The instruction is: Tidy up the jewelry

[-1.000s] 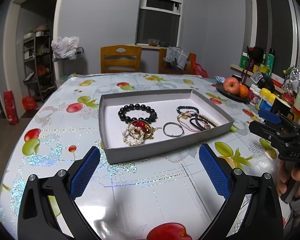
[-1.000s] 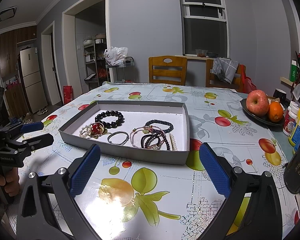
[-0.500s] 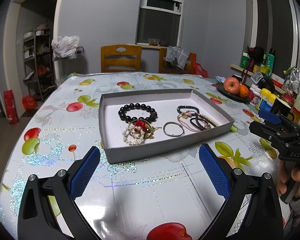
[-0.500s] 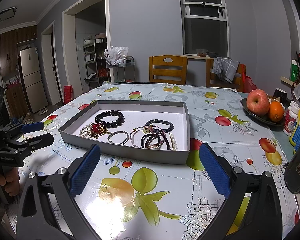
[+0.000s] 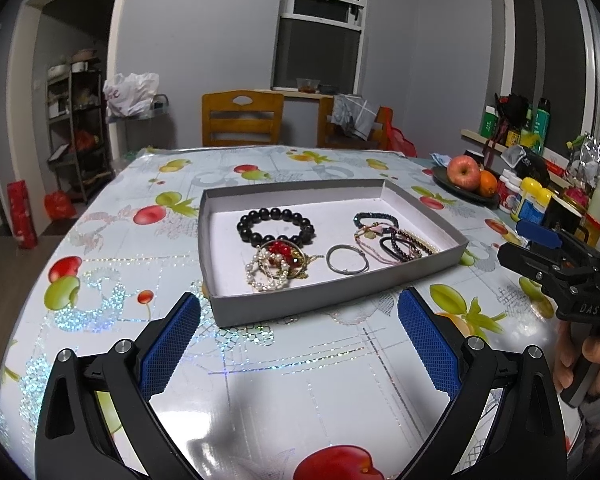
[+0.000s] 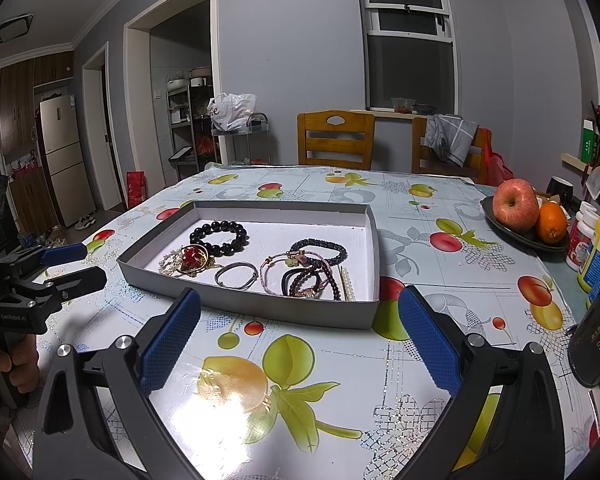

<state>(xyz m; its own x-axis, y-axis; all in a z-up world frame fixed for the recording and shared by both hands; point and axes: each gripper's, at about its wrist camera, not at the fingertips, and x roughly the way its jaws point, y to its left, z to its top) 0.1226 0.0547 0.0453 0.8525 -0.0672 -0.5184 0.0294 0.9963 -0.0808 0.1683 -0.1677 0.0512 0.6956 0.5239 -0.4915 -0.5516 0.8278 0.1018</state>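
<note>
A shallow grey cardboard tray point(image 5: 332, 300) on the fruit-patterned tablecloth point(image 5: 112, 248) holds a black bead bracelet point(image 5: 275, 225), a silver bangle point(image 5: 347, 260) and tangled strands.

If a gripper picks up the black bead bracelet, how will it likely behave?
The black bead bracelet looks strung from round, glossy beads, so it would probably sag rather than hold its ring shape. The smooth beads may slip between pads. It touches the red-bead tangle, which might drag along.

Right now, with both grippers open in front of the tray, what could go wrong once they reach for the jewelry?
1. The pearl and red pieces lie tangled, so lifting one may drag the others.
2. The thin bracelets overlap at the right end; a pinch could catch several.
3. The tray looks light, and a gripper nudging its wall may slide it on the glossy cloth.
</note>
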